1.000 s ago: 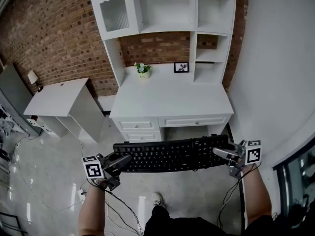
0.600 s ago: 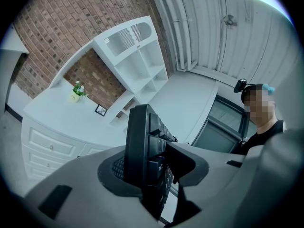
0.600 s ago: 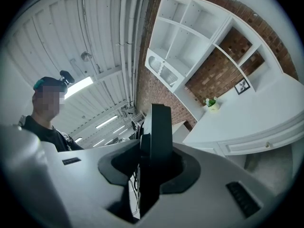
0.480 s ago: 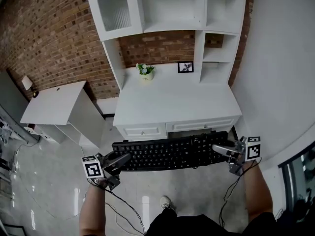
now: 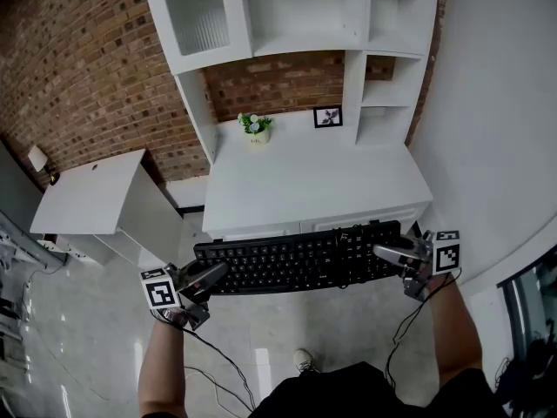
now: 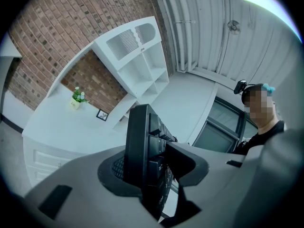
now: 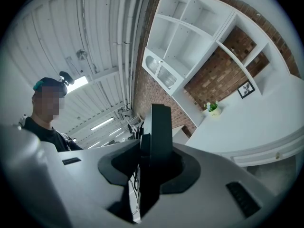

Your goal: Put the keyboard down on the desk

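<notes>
Before desk (image 5: 313, 181), keyboard (image 5: 296, 261) covering its front

place: home study | evidence: white hutch desk (image 5: 313, 181), brick wall (image 5: 87, 59), potted plant (image 5: 254, 125)

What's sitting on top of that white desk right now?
A small potted plant and a framed picture stand at the back. The rest of the desk top looks bare. The held keyboard covers only the desk's front face, not its top.
</notes>
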Demonstrator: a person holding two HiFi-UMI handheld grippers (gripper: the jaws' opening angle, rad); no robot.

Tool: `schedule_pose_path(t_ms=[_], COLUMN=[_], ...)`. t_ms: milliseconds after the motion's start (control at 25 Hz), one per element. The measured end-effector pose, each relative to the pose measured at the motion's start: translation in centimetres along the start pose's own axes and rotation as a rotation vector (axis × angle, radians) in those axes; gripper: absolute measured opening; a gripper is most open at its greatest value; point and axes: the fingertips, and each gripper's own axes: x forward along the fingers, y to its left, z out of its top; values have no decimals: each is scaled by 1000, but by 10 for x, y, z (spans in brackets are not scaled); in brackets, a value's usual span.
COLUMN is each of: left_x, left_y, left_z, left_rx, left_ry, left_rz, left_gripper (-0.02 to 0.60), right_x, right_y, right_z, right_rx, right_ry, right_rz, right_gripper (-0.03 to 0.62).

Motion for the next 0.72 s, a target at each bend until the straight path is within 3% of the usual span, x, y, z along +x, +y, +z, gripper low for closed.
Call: schedule_pose_path(t_ms=[480, 720], left_x=[11, 32], left_y=[25, 49], left_z=[31, 42], left_rx=[16, 4], left_ry=[3, 4], left_rz=[-11, 6], left_gripper=[189, 189], right_x=[21, 26], right_y=[-19, -54], right_z=[26, 43], right_rx=[-14, 1], right_ry=[-18, -9], right_rz=[-3, 6], right_gripper=[126, 126])
